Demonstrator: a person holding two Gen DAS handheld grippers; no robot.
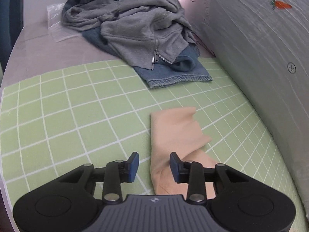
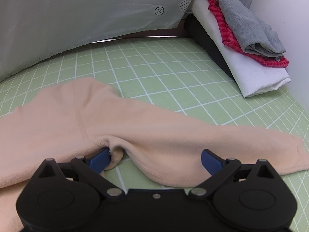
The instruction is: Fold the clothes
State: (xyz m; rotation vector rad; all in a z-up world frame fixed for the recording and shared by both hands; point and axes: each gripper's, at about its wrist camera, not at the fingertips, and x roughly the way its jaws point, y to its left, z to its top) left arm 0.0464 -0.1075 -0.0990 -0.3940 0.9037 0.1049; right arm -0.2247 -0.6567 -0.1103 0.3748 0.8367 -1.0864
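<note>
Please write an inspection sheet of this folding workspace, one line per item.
Surface: green grid mat over a grey cover.
Job's things: peach garment spread on the mat; unfolded pile with grey zip hoodie on denim piece; folded stack with white item, red checked item and grey item.
Clutter: clear plastic bag beside the pile.
Grippers: left gripper open, nothing between the pads, over the peach edge; right gripper open, cloth draped over its fingers.
Cables: nothing seen.
Surroundings: pale quilt with carrot print at the side.
</note>
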